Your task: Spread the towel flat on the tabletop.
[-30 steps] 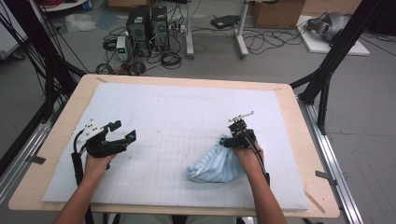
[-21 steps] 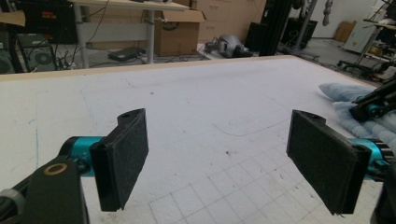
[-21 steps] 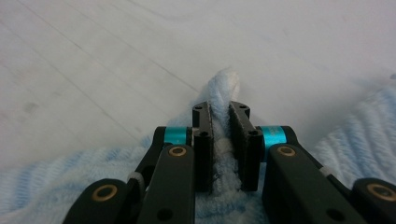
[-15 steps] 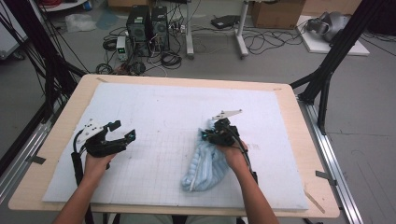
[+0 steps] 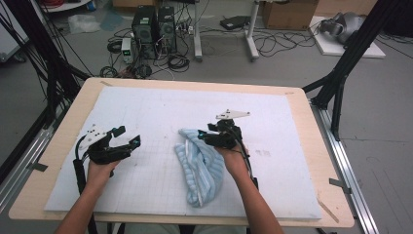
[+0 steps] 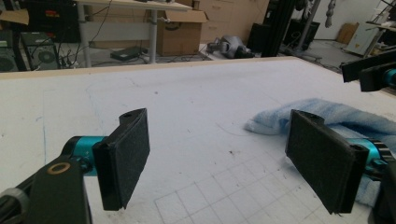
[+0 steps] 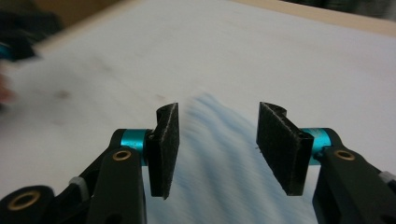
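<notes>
1. Two tongs are in my hands over a white mat on a wooden table.
2. My right tongs hover at the far end of a rumpled blue towel, jaws parted with nothing between them; the towel lies just below.
3. My left tongs sit well apart to the left, jaws spread wide and empty.
4. From the left tongs, the towel lies ahead on the right.

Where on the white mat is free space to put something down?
The far half of the white mat, beyond both grippers, is bare. So is the strip between the blue cloth and the mat's right edge. It is crowded mid-mat, around the cloth, the right gripper and the left gripper.
</notes>
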`<state>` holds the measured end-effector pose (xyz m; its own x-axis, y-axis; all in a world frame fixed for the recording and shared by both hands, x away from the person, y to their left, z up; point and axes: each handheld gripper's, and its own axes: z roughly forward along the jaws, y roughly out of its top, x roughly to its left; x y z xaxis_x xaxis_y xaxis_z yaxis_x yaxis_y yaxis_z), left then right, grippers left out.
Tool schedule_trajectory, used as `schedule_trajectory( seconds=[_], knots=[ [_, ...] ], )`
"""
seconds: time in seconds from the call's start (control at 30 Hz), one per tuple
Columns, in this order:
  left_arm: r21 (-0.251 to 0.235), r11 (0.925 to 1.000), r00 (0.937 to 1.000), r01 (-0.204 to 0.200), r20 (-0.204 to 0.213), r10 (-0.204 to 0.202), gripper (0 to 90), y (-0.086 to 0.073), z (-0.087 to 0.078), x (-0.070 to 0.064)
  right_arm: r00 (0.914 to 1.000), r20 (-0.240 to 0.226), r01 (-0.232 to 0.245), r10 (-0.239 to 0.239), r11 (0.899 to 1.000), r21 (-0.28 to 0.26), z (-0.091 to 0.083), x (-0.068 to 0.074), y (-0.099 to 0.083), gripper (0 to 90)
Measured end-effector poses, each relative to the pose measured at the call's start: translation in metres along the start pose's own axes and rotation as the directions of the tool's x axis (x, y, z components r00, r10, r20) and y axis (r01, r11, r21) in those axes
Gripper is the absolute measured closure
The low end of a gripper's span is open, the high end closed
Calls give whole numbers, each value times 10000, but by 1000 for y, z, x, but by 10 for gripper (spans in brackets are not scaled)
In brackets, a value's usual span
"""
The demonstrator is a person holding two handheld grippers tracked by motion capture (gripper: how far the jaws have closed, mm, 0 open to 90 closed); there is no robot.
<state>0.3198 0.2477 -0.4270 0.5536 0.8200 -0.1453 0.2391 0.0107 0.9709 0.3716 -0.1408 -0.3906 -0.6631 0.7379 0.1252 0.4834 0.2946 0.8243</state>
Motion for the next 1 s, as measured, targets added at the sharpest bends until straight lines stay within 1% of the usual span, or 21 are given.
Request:
schedule_trajectory(
  seconds=[0.03, 0.07, 0.1, 0.17, 0.2, 0.23, 0.27, 0.3, 0.33, 0.37, 0.4, 0.47, 0.57, 0.67, 0.7, 0.77, 0.83, 0.9, 0.93, 0.97, 1.0],
  knots=[
    [-6, 10000, 10000, -9, 5, 9, 222, 0, 0, 0, 9992, 379, 138, -158, 9986, 512, 0, -3, -3, 490],
    [-12, 10000, 10000, -16, 10, 16, 222, 0, 0, 0, 9983, 554, 148, -205, 9947, 1017, 2, -7, -8, 490],
    [-16, 10000, 10000, -21, 19, 21, 222, 0, 0, 0, 9962, 800, 207, -330, 9886, 1493, 5, -10, -14, 491],
    [-17, 10000, 10000, 15, 38, -15, 223, 0, 1, -1, 9876, 1388, 421, -735, 9753, 2169, 11, -14, -26, 519],
    [15, 10000, 10000, -37, 55, 37, 224, 0, 1, -1, 9867, 1482, 267, -665, 9663, 2559, 14, -17, -32, 549],
    [21, 10000, 10000, -45, 69, 45, 225, 0, 1, -1, 9895, 1371, 76, -467, 9620, 2728, 16, -21, -37, 615],
    [20, 10000, 10000, 27, 66, -27, 227, 0, 2, -2, 9923, 1197, 22, -323, 9699, 2436, 14, -24, -41, 727],
    [16, 10000, 10000, 42, 44, -42, 227, 0, 2, -2, 9942, 1026, 76, -333, 9705, 2408, 11, -25, -42, 805],
    [10, 10000, 10000, 58, 46, -58, 227, 0, 2, -2, 9918, 1165, 226, -522, 9699, 2425, 7, -25, -41, 848],
    [7, 10000, 10000, 43, 65, -43, 228, 0, 2, -2, 9878, 1314, 517, -835, 9721, 2287, 1, -23, -40, 855],
    [42, 10000, 10000, 29, 71, -29, 231, 0, 2, -3, 9861, 1422, 554, -863, 9764, 2087, -5, -23, -40, 858],
    [52, 10000, 9999, 54, 91, -54, 232, 0, 3, -3, 9845, 1542, 565, -830, 9840, 1689, -20, -23, -38, 858],
    [174, 9998, 9997, 92, 203, -95, 244, 0, 4, -6, 9779, 1887, 646, -903, 9883, 1381, -41, -25, -40, 857],
    [265, 9996, 9994, 75, 342, -84, 268, 2, 8, -10, 9693, 2359, 414, -687, 9920, 1188, -60, -31, -46, 856],
    [292, 9995, 9990, 74, 442, -86, 280, 3, 10, -12, 9651, 2527, 393, -692, 9918, 1215, -66, -33, -50, 856],
    [436, 9990, 9977, 77, 673, -106, 295, 5, 15, -16, 9506, 3011, 330, -755, 9890, 1439, -73, -38, -58, 856],
    [550, 9982, 9950, 238, 960, -290, 313, 6, 22, -21, 9258, 3629, 381, -1057, 9813, 1884, -79, -43, -67, 849],
    [748, 9971, 9919, 139, 1250, -233, 320, 8, 31, -27, 8989, 4236, 168, -1123, 9747, 2227, -83, -48, -76, 806],
    [850, 9964, 9897, 75, 1418, -195, 329, 9, 36, -31, 8934, 4409, -134, -859, 9760, 2172, -85, -51, -81, 762],
    [897, 9960, 9878, 9, 1553, -149, 334, 10, 40, -35, 8931, 4464, -365, -567, 9796, 1976, -87, -54, -85, 733],
    [988, 9951, 9857, -55, 1683, -113, 333, 11, 45, -39, 8949, 4452, -522, -291, 9842, 1691, -90, -56, -88, 702]
  ],
)
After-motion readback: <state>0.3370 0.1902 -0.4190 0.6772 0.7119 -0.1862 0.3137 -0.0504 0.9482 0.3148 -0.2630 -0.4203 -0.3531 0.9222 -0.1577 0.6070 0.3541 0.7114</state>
